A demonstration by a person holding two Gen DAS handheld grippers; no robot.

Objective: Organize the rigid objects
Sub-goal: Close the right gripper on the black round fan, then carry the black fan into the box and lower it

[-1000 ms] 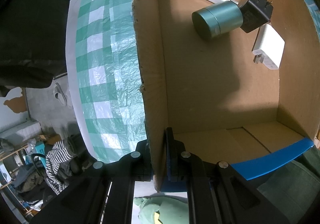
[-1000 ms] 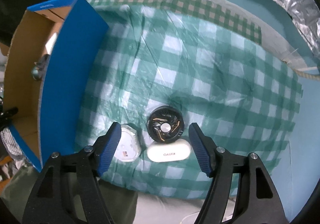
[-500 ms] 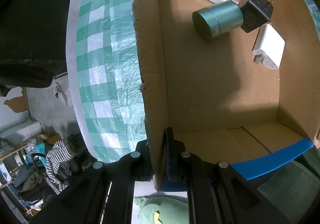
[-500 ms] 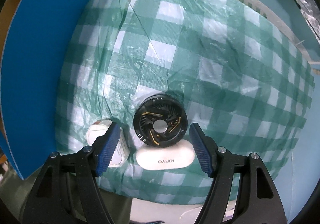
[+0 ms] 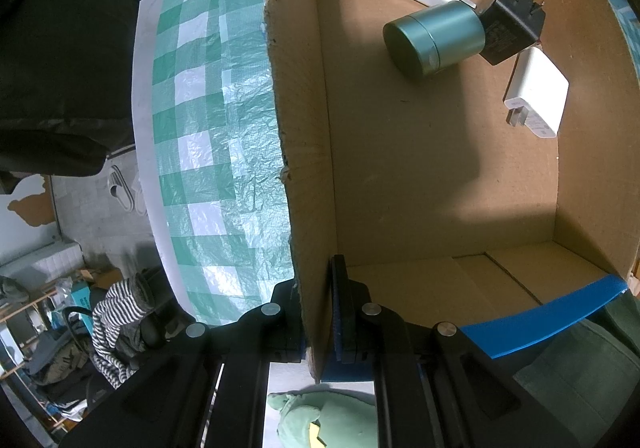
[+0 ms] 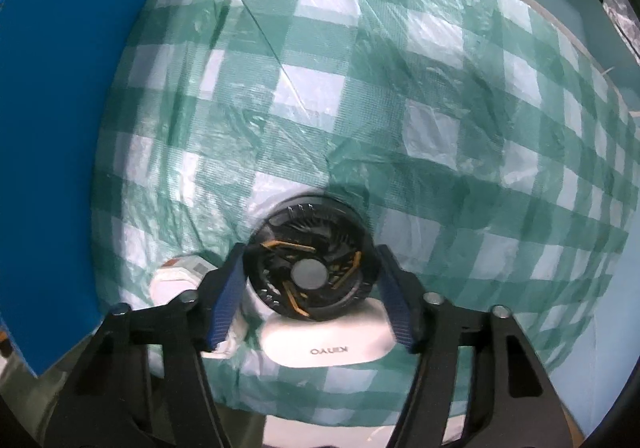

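- The step in hand looks like a pick-up: the right gripper is low over a round black fan that lies flat on the green-checked cloth, near the table's front edge.
- Its jaws have just been closing and now bracket the fan, one blue pad on each side. The left pad looks to be at the fan's rim; a sliver of gap shows on the right, so the grip does not look finished.
- A white case lies touching the fan's near side — between the jaws' bases. A small white block sits just outside the left jaw.
- The left gripper has its jaws pressed together on the side wall of the box, pinching the cardboard and steadying it.
- Inside the box, toward its far right corner, lie a green tin, a black plug and two white chargers, with bare floor nearer the camera.
- Next, I judge, the right jaws must finish closing on the fan alone, lift it free of the case, and carry it over the blue wall at the cloth's left edge.
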